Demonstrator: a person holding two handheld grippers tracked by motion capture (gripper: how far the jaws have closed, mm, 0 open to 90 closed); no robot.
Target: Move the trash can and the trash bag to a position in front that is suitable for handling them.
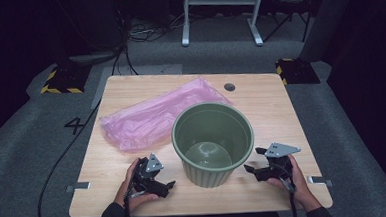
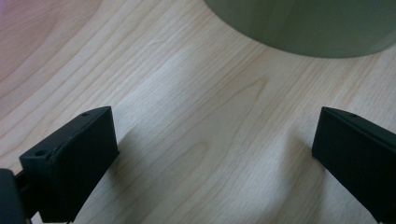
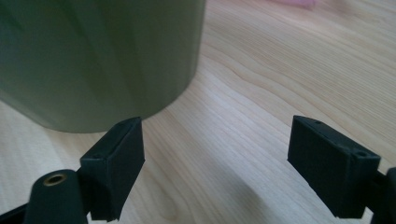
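In the high view a light wooden bench fills the middle of the frame, with grey carpet around it. A green ribbed pot stands upright at lower centre of the bench, its mouth open to the camera and nothing visible inside but its pale bottom. Behind it, toward the upper left of the bench, lies a crumpled pink plastic bag; its near edge passes just behind the pot's rim, and whether the two touch cannot be told. A small dark round hole sits near the far edge of the bench, to the upper right of the bag.

The left tongs rest low at the lower left of the pot, held in a hand that comes in from the bottom edge. In the left gripper view the left tongs stand wide apart over bare wood, holding nothing, with the pot's base at the upper right of that frame.

The right tongs sit at the lower right of the pot, close to its wall, held in the other hand. In the right gripper view the right tongs are likewise spread wide and hold nothing; the pot's wall rises at the upper left, just beyond the left jaw.
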